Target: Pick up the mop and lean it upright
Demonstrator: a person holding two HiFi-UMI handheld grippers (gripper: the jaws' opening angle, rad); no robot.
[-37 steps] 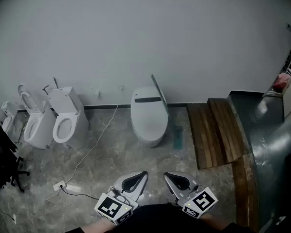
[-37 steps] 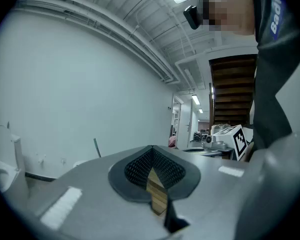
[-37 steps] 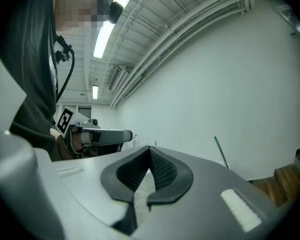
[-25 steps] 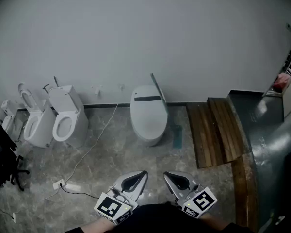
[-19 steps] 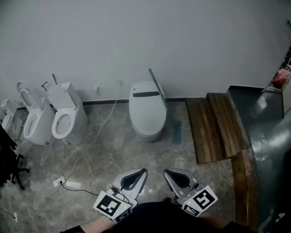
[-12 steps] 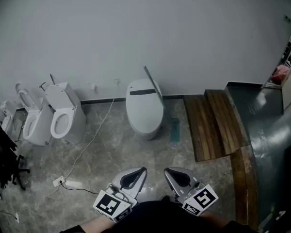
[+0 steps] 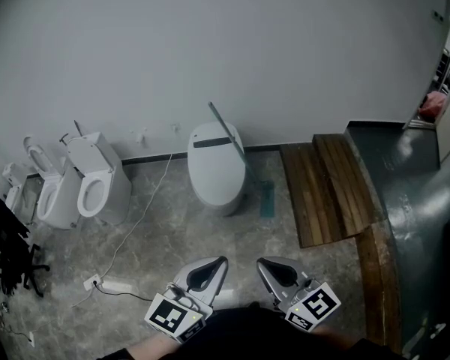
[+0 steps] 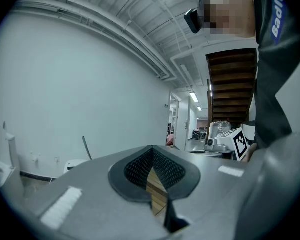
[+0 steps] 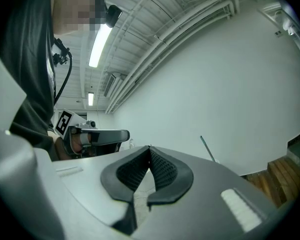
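Risk: grey-handled mop with teal flat head, propped against white oval toilet, may slide off if knocked; left hand-held gripper and right hand-held gripper both pressed together, empty.

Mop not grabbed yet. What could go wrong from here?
1. The mop seems to rest slanted against the toilet; nudging its thin handle may slide it down.
2. The cable and power strip lie on the floor, left of the path: trip risk.
3. Left gripper and right gripper are shut; they must open first.
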